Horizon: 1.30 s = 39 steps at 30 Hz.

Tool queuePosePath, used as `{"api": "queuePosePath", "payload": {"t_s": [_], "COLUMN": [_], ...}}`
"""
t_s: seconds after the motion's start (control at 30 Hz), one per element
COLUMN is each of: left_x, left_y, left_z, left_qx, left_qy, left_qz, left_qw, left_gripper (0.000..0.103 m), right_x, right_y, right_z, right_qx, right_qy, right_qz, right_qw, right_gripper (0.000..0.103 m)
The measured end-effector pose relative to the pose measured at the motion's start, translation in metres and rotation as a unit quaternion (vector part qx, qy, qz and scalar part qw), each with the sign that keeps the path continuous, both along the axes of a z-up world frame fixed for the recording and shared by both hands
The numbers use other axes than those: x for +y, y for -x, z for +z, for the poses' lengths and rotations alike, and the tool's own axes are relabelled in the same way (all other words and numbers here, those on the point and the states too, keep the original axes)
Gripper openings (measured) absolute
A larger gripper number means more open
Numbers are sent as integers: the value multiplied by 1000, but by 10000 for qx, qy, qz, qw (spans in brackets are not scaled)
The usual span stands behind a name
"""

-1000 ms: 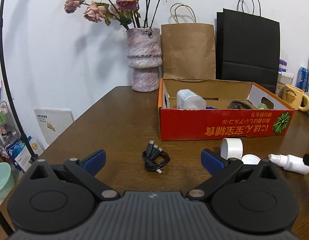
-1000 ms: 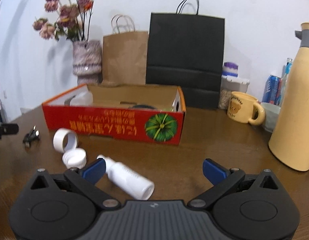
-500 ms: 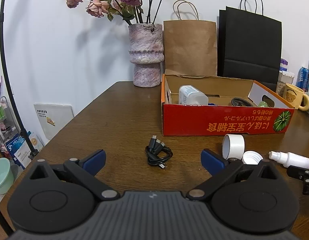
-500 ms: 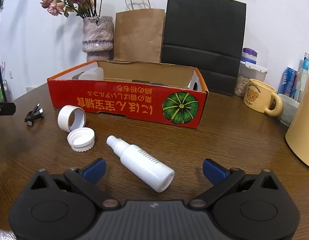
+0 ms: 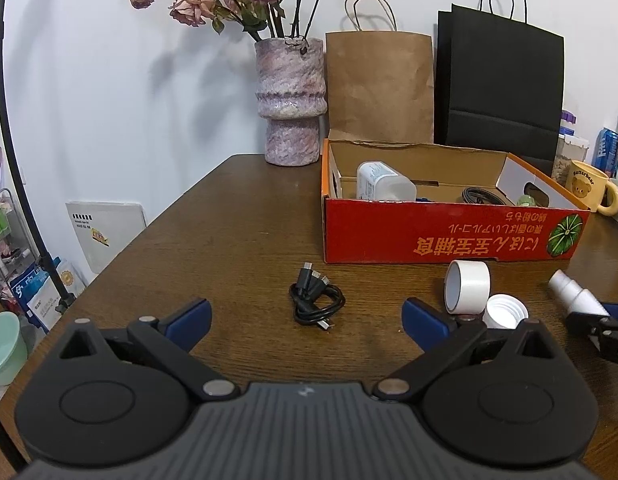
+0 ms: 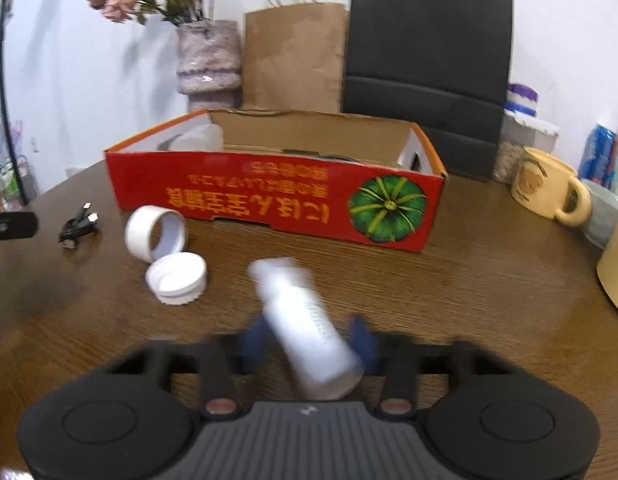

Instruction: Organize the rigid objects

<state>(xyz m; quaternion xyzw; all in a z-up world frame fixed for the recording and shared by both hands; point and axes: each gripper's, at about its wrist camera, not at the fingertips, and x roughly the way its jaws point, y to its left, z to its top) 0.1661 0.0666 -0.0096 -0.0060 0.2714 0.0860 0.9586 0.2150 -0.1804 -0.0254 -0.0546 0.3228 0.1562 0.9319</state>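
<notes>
My right gripper (image 6: 309, 340) is closed around a white spray bottle (image 6: 305, 320) low over the wooden table; the view is blurred. The bottle's nozzle shows in the left wrist view (image 5: 573, 294), with the right gripper behind it. A white tape roll (image 6: 155, 232) and a white lid (image 6: 176, 278) lie left of the bottle, in front of the red cardboard box (image 6: 277, 200). My left gripper (image 5: 305, 316) is open and empty, just short of a coiled black cable (image 5: 315, 300). The box (image 5: 449, 236) holds a white container (image 5: 383, 186) and a black cable.
A vase of dried roses (image 5: 291, 104), a brown paper bag (image 5: 379, 88) and a black paper bag (image 5: 499, 88) stand behind the box. A yellow bear mug (image 6: 549, 188) and a cream jug (image 6: 617, 280) stand to the right. The table's left edge (image 5: 149, 236) drops to floor clutter.
My right gripper has moved forward and left over the spray bottle and its jaws have closed around it. My left gripper has backed off slightly and stays open.
</notes>
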Motion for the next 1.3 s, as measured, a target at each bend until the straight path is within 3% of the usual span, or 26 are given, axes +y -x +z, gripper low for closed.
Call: {"api": "queuePosePath", "payload": {"t_s": [0.43,0.6,0.9,1.17,1.3], "left_x": [23,38,17,12,12], "left_y": [-15,-36,-62,-77,-80], "left_z": [-5,-12,-24,-34,-35], "left_qx": [242,487,519,645,687], "left_qy": [75,269,-153,-173,-124], "left_qz": [130,166,83,96,95], "left_qw": [9996,9983,9985,9977,9975], "left_gripper": [103,103,103,103,94], "right_x": [-8,-13,-17,-18,-16], "right_y": [9,9,4,2,2], "right_z": [9,11,10,9,9], "right_qx": [-464,-596,-637,-638,-643], "right_qy": [-201,-254,-260,-244,-234], "right_qz": [-210,-440,-716,-800,-806], "right_qw": [9985,9969,9951,9945,9944], "right_gripper": [27,27,27,27,27]}}
